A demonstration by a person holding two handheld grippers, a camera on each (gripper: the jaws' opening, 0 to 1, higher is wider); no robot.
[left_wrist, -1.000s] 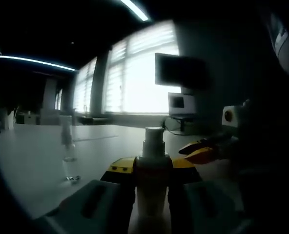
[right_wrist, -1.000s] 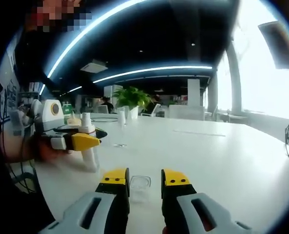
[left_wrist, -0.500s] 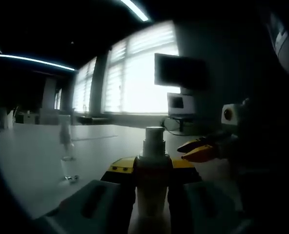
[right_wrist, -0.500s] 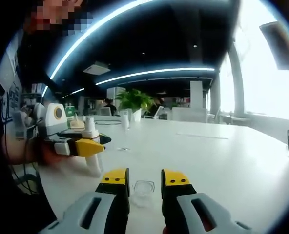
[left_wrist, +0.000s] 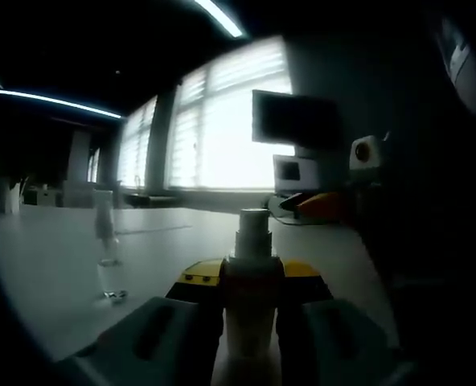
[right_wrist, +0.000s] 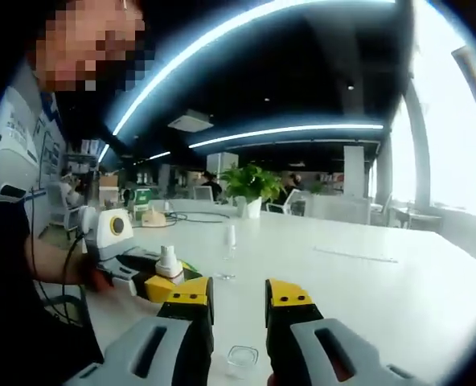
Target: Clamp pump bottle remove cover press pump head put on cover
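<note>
With the pump bottle (left_wrist: 249, 322) clamped upright between the left gripper (left_wrist: 250, 277) jaws on the white table (right_wrist: 367, 281) and its clear cover (right_wrist: 241, 359) set down, lower the empty, narrowly parted right gripper (right_wrist: 239, 294) squarely onto the pump head (left_wrist: 253, 221).

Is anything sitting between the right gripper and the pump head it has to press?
Nothing visible blocks it. The pump bottle is clamped in the left gripper with its pump head bare. The right gripper is open and raised over the table; the clear cover lies below it, off that path.
</note>
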